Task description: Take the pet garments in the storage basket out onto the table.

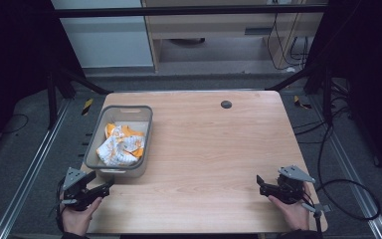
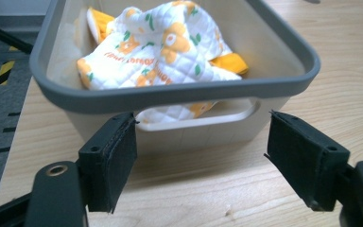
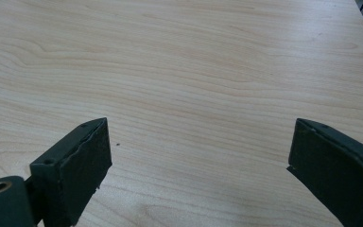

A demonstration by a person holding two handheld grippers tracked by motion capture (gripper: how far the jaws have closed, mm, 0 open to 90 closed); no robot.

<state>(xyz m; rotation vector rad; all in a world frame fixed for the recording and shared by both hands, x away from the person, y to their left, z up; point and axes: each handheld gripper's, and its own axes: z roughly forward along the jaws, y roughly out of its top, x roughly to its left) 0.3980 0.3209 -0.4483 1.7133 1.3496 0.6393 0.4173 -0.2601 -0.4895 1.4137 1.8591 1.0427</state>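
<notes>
A grey plastic bin [image 1: 143, 130] [image 2: 283, 52] stands on the left part of the wooden table [image 1: 214, 149]. A crumpled white quilted cloth with orange flowers [image 1: 119, 147] [image 2: 160, 47] lies inside it. My left gripper [image 1: 103, 190] [image 2: 201, 151] rests near the table's front left corner, just short of the bin's near wall, jaws open and empty. My right gripper [image 1: 259, 184] [image 3: 198, 156] sits near the front right corner, open over bare wood [image 3: 194, 71], nothing between its jaws.
A small dark round disc [image 1: 226, 104] lies near the table's far edge. Cables [image 1: 348, 184] trail over the floor at the right. Black frame bars [image 1: 74, 79] and a metal rail [image 1: 25, 179] run along the left side.
</notes>
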